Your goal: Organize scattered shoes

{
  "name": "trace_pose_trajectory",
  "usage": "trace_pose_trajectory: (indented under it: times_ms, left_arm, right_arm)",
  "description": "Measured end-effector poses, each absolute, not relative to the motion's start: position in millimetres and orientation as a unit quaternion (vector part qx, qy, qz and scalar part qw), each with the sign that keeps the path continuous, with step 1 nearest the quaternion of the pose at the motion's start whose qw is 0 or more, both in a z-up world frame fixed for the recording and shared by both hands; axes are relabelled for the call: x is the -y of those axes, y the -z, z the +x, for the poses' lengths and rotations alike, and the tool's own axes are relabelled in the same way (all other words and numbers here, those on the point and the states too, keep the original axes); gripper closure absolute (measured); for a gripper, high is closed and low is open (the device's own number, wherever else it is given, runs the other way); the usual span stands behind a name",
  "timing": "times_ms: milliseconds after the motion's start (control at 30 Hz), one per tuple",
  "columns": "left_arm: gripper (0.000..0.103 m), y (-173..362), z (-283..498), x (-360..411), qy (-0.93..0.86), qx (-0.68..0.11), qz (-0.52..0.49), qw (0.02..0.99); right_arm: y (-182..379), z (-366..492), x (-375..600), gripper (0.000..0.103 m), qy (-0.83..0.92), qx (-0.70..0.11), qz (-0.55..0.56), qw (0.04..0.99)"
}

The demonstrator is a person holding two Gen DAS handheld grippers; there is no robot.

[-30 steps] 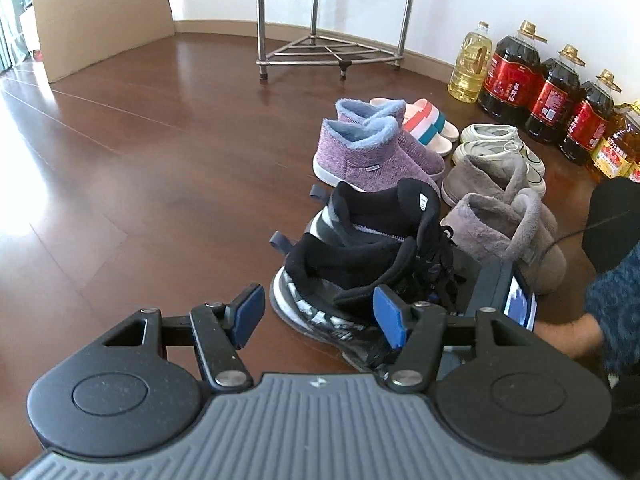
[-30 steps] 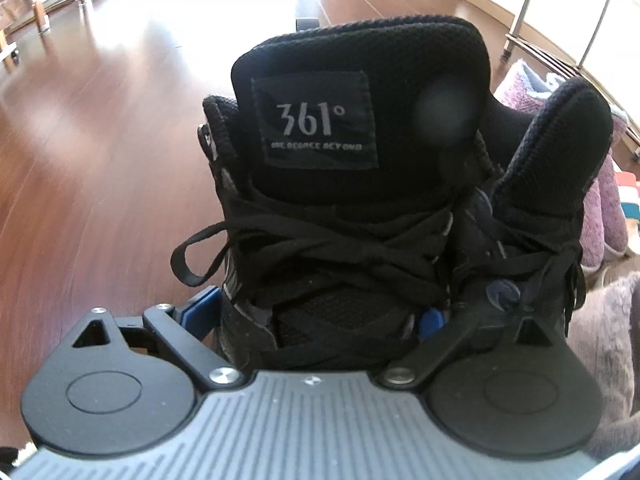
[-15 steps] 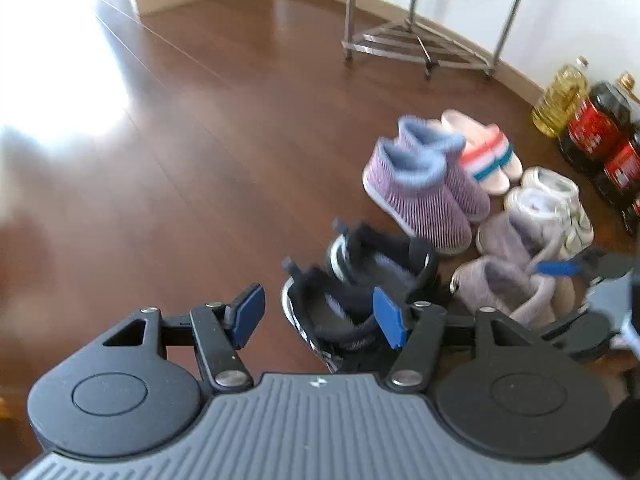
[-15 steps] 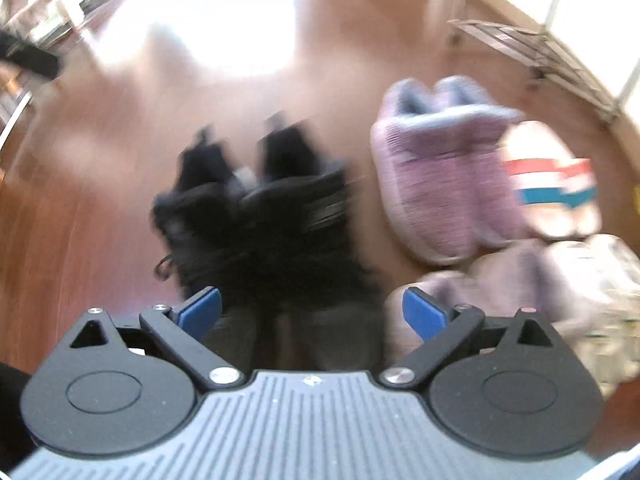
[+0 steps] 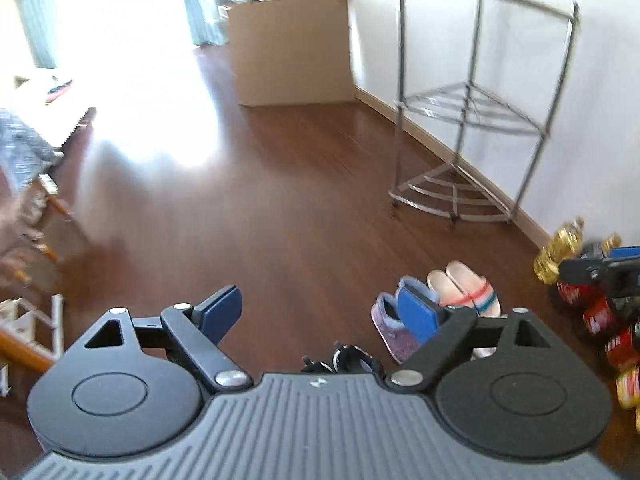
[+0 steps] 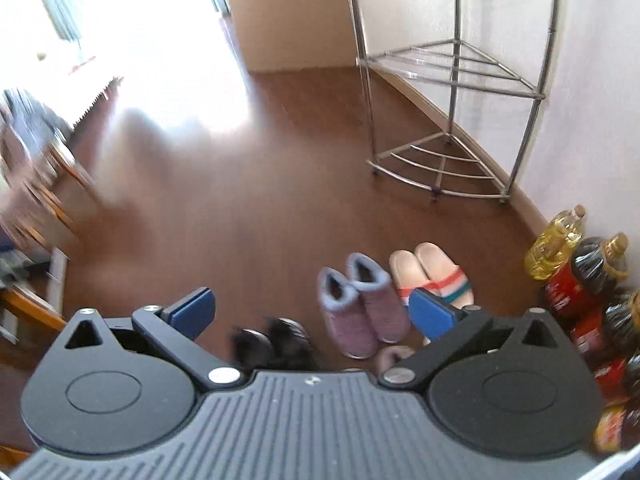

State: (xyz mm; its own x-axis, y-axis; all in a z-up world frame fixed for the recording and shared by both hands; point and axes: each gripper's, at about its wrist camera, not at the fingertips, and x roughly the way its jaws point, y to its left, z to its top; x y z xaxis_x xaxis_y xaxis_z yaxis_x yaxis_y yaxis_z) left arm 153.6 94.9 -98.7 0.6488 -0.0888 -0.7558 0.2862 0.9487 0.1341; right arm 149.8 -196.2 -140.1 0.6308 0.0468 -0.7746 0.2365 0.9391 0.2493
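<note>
Now both tools hang high over the floor (image 6: 248, 216), gripping nothing: my left tool (image 5: 320, 312) and my right tool (image 6: 312, 308) each stand with blue pads spread wide and only bare wood between them. The shoes sit paired near the right wall, I judge so each pair reads as a unit. The black sneakers (image 6: 276, 344) lie side by side just under my right tool's body, blurred. Right of them the purple boots (image 6: 360, 304) touch flank to flank, heels to the far side, and the striped slides (image 6: 432, 276) lie just beside those. A grey fuzzy slipper (image 6: 390, 356) peeks out nearer me, mostly hidden. Oil bottles (image 6: 576, 268) line the right wall; a metal rack (image 6: 452, 120) stands in the far corner. From this, the row looks finished, or nearly.
</note>
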Motion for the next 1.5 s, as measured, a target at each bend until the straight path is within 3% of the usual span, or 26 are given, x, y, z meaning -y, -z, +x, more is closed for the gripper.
trace_pose_trajectory:
  times_ms: [200, 367, 500, 700, 1500]
  left_arm:
    - [0.015, 54.6, 58.2, -44.7, 0.045, -0.443, 0.032, 0.895]
    - [0.015, 25.4, 19.6, -9.7, 0.023, -0.476, 0.063, 0.877]
    - [0.008, -6.3, -7.8, 6.7, 0.009, -0.465, 0.068, 0.883]
    - [0.008, -25.2, -30.3, 12.8, 0.005, -0.46, 0.078, 0.884]
    - [0.008, -11.6, -121.5, -2.1, 0.06, -0.497, 0.077, 0.862]
  right_arm:
    - [82.1, 73.5, 248.8, 0.001, 0.027, -0.428, 0.083, 0.899]
    - [44.3, 11.4, 273.0, 0.001, 0.021, -0.432, 0.07, 0.899]
    - [12.0, -21.7, 279.3, 0.001, 0.02, -0.439, 0.098, 0.893]
    - [-11.7, -56.1, 273.7, 0.001, 0.037, -0.423, 0.107, 0.899]
    - [5.8, -170.4, 236.9, 0.001, 0.113, -0.445, 0.128, 0.879]
